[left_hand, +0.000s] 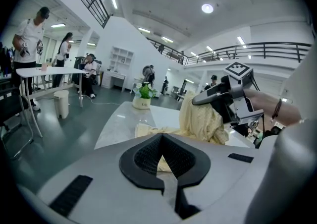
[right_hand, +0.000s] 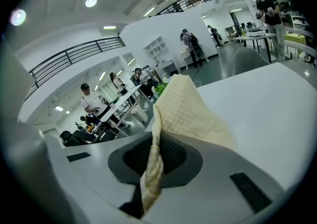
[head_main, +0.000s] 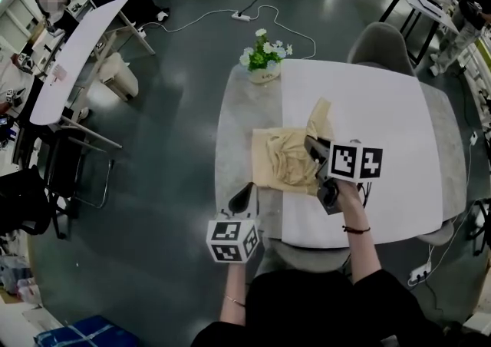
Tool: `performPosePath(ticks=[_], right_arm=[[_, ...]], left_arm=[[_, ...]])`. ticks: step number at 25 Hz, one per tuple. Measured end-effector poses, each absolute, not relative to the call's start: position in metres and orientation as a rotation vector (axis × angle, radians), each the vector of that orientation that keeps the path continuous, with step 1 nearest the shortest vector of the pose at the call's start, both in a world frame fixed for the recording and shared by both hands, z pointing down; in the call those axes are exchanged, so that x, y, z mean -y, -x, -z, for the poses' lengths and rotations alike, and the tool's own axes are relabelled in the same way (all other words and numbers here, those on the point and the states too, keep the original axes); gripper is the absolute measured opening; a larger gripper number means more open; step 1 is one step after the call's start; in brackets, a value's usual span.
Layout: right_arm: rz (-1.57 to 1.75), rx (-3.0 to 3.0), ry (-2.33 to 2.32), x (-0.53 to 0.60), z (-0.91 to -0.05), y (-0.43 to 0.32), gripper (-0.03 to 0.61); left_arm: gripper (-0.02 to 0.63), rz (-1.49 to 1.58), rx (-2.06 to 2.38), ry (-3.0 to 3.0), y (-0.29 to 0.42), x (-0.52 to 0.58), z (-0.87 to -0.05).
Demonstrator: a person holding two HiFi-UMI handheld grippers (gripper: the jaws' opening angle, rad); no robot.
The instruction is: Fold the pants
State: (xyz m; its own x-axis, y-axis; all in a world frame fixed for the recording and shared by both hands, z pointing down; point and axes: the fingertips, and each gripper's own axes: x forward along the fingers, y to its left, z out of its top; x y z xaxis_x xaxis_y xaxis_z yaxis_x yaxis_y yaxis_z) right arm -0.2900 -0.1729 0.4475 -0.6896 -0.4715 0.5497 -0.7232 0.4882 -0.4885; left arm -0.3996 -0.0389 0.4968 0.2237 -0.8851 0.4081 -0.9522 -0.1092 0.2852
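The pale yellow pants (head_main: 282, 160) lie bunched on the table (head_main: 232, 127), straddling the edge of the white mat (head_main: 387, 111). My right gripper (head_main: 312, 146) is shut on a fold of the cloth and holds it lifted above the pile. In the right gripper view the fabric (right_hand: 185, 111) runs between the jaws of the right gripper (right_hand: 156, 141) and rises in a peak. My left gripper (head_main: 246, 192) hovers at the table's near left edge, beside the pants, shut with nothing in it. In the left gripper view the left gripper (left_hand: 161, 140) points at the pants (left_hand: 200, 119).
A pot of white flowers (head_main: 264, 60) stands at the table's far left corner. A grey chair (head_main: 380, 44) is behind the table. A cable and power strip (head_main: 241, 16) lie on the floor. People work at desks to the far left (head_main: 57, 69).
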Motion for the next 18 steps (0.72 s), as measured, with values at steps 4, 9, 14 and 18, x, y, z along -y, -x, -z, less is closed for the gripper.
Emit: performPosePath(ticks=[4, 9, 14, 18], right_arm=[[-1.039, 2.373, -0.982, 0.173, -0.459, 0.31, 0.034], [-1.048, 2.345, -0.969, 0.173, -0.474, 0.329, 0.034], [-1.055, 2.306, -0.946, 0.172, -0.495, 0.347, 0.034], [-1.045, 2.268, -0.935, 0.172, -0.514, 0.359, 0.034]], left_arm=[[0.008, -0.186, 1.685, -2.011, 0.408, 0.039, -0.501], [0.008, -0.188, 1.686, -1.986, 0.421, 0.035, -0.508], [0.008, -0.188, 1.685, -1.968, 0.429, 0.033, -0.513], [0.008, -0.19, 1.678, -1.957, 0.434, 0.032, -0.519]])
